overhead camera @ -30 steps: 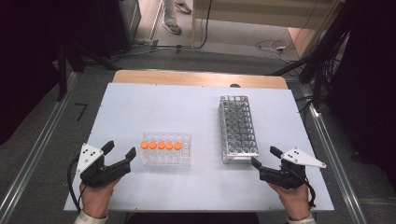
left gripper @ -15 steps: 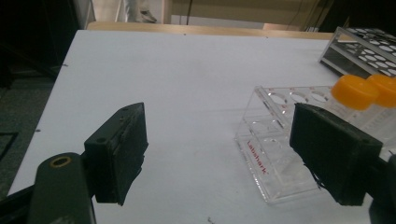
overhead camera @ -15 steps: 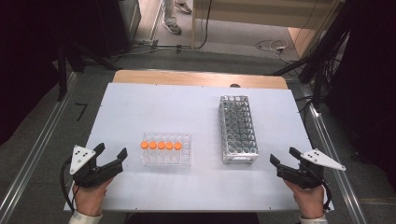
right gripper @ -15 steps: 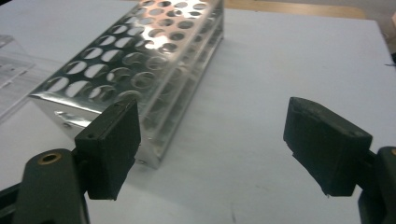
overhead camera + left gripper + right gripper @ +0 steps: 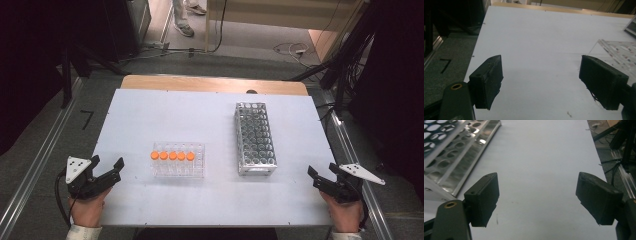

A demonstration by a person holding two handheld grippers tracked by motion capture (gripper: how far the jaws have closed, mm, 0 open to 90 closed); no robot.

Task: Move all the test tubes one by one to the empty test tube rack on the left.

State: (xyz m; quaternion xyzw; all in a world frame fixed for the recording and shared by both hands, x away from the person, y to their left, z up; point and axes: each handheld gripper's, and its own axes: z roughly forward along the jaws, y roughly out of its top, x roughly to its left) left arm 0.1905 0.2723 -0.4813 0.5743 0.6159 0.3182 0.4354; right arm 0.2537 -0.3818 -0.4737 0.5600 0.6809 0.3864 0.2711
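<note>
Both grippers are sitting at the near corners of the table [image 5: 210, 112], and both are empty. The left gripper [image 5: 106, 166] is hovering over the near left corner, its jaws standing wide apart with nothing between them. In the left gripper view that gripper [image 5: 541, 77] is looking along bare white tabletop [image 5: 536, 37], jaws gaping, and the clear rack [image 5: 617, 51] is peeking in at the right edge, just beyond the right jaw and not touching it.

That clear rack [image 5: 178, 160] is lying a little left of the table's middle, well apart from the left gripper and off to its right. A row of five orange caps [image 5: 173, 156] is lining up along the rack's near-left part, the tubes standing upright.

Over on the other side, the right gripper [image 5: 326, 174] is resting at the near right corner, jaws likewise released and holding nothing. The metal rack [image 5: 255, 137] is standing to its left and farther back, its long side running away from the person, its holes looking empty from above. It is near the gripper but clear of it. In the right gripper view the gripper [image 5: 537, 197] is facing open tabletop, and the metal rack [image 5: 451, 150] is filling the upper left, beside and beyond the left jaw.

The two racks are standing apart, with a strip of bare table between them.
</note>
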